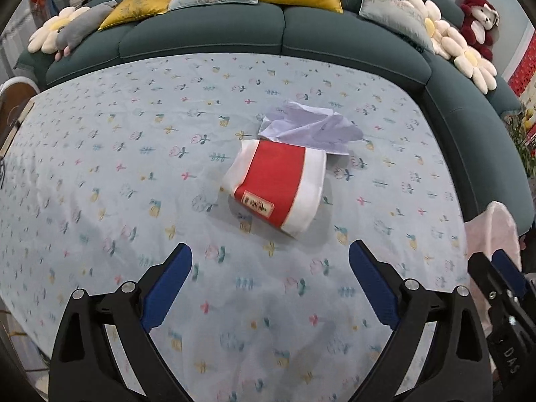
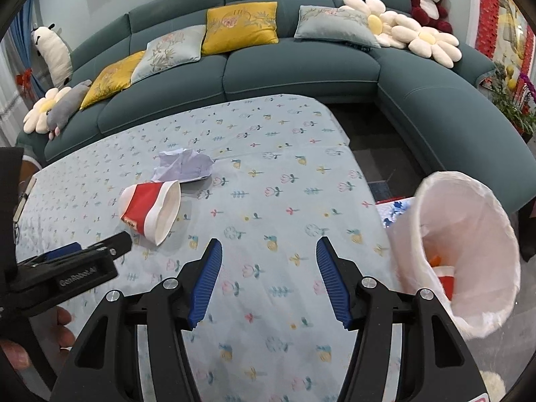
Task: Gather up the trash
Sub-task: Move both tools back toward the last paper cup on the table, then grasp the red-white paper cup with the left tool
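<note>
Floral tablecloth (image 2: 254, 154), teal sofa (image 2: 294, 63) behind

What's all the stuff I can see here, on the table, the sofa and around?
paper cup: 1, red and white, lying on its side on the table
crumpled paper: 1, white, just behind the cup
tablecloth: 1, pale blue, floral
sofa: 1, dark teal, behind the table
cushions: 5, yellow and grey, on the sofa
teddy bear: 1, red and white, sofa corner
bin bag: 1, white, right of the table
left gripper: jaws open, empty
right gripper: jaws open, empty
</note>
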`<state>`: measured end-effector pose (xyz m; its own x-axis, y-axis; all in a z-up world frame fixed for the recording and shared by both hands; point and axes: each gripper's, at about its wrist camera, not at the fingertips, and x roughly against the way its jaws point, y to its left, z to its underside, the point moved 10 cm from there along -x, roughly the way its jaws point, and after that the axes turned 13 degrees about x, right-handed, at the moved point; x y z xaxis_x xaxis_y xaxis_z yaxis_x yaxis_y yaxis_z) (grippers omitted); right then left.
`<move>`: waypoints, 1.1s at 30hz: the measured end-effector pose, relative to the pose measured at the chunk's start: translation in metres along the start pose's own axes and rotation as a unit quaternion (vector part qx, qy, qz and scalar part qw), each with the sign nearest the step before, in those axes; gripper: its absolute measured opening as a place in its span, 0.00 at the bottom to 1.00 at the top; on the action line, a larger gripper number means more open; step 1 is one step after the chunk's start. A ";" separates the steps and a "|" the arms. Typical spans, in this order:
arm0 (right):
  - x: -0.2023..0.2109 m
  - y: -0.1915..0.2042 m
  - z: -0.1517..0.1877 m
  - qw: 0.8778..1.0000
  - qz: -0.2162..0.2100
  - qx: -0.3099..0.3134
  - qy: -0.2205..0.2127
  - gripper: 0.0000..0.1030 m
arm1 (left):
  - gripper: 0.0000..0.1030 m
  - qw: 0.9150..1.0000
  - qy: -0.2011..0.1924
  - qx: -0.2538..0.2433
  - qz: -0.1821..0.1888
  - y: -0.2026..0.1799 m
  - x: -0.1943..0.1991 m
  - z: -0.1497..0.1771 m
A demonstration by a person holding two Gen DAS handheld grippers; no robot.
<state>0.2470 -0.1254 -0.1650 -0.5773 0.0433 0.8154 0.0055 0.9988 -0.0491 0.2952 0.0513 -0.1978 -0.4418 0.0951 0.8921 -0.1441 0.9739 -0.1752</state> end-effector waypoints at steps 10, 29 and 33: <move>-0.041 0.009 -0.014 1.000 -0.007 0.005 0.019 0.55 | 0.88 1.000 0.019 -0.006 -0.004 -0.006 -0.048 -0.016; -0.090 0.050 -0.064 0.998 -0.041 0.035 0.014 0.55 | 0.03 0.997 0.044 0.056 0.033 0.028 -0.053 -0.023; -0.104 0.061 -0.077 0.998 -0.048 0.047 0.018 0.55 | 0.03 0.997 0.036 0.063 0.030 0.039 -0.050 -0.031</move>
<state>0.3704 -0.0673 -0.2086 -0.5413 -0.0509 0.8393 -0.1263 0.9918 -0.0213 0.3386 0.0909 -0.2363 -0.3888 0.1714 0.9052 -0.2323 0.9326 -0.2763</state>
